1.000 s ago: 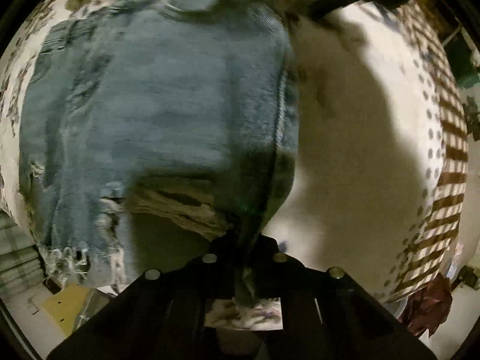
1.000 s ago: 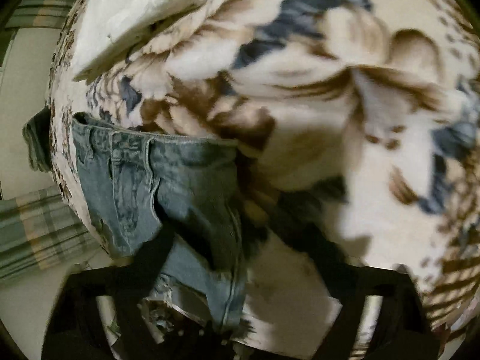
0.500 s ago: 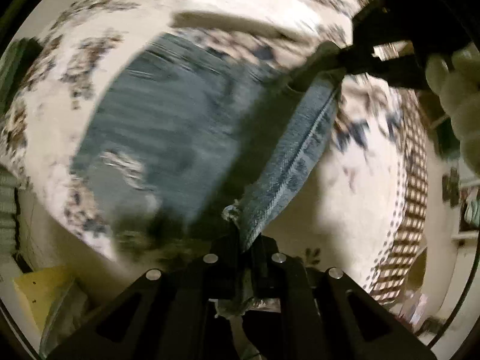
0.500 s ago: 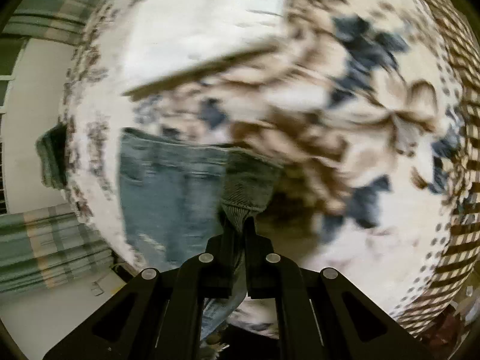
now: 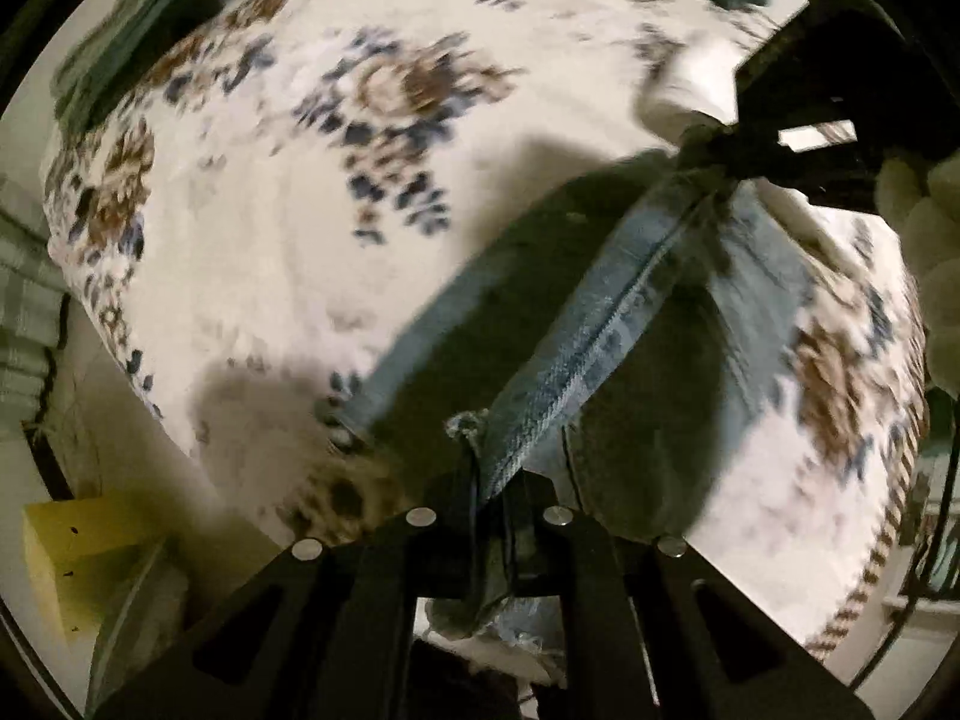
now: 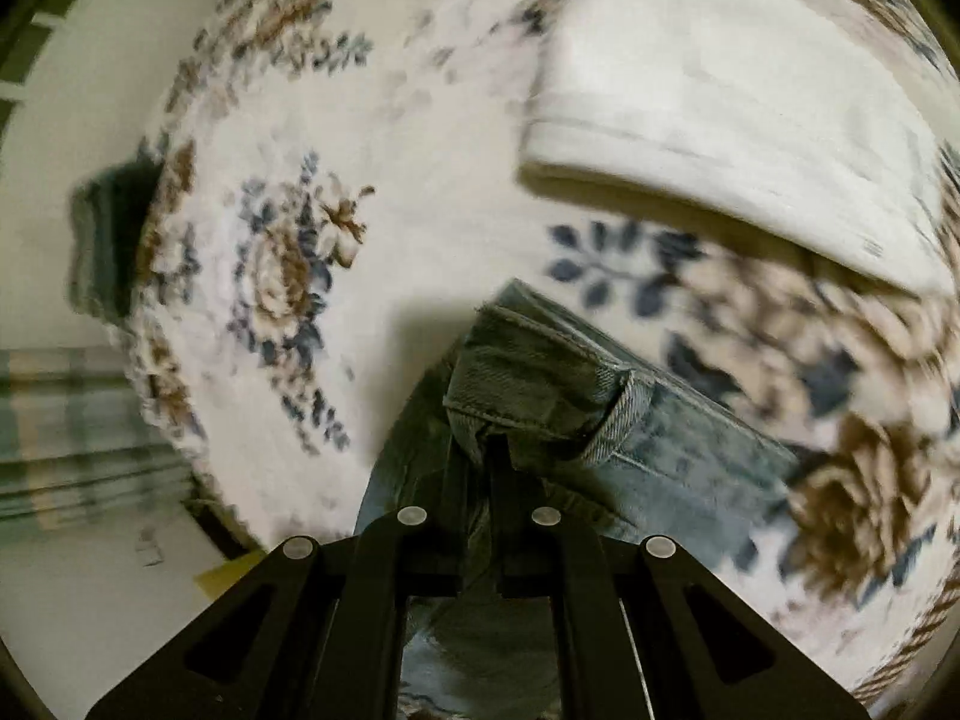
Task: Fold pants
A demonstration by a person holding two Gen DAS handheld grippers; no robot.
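A second ago your jeans (image 5: 606, 324) lay spread flat on the floral blanket (image 5: 288, 228), ripped knee showing; now they hang lifted between your two tools, pulled into a taut band along the side seam, with bare blanket where the denim had been. Half a second ago the lift had begun, and since then the cloth has swung over toward your right side of the bed.

Your left gripper (image 5: 492, 510) is clenched on the frayed hem end of the jeans, denim pinched between its fingers and a tuft of loose threads sticking out just above them. Your right gripper (image 6: 480, 480) is clamped on the waistband end, with a belt loop (image 6: 621, 417) standing up just past its tips. In the left view that right gripper (image 5: 714, 147) shows at the far end of the seam, your gloved right hand (image 5: 924, 222) behind it.

No brand or writing can be read anywhere — the motion blur is heavy.

A folded white cloth (image 6: 738, 102) lies on the blanket beyond the waistband, well apart from it. A dark green garment (image 6: 105, 240) hangs at the blanket's far edge, and a yellow box (image 5: 78, 546) sits on the floor below the bed — none of them touching the jeans.
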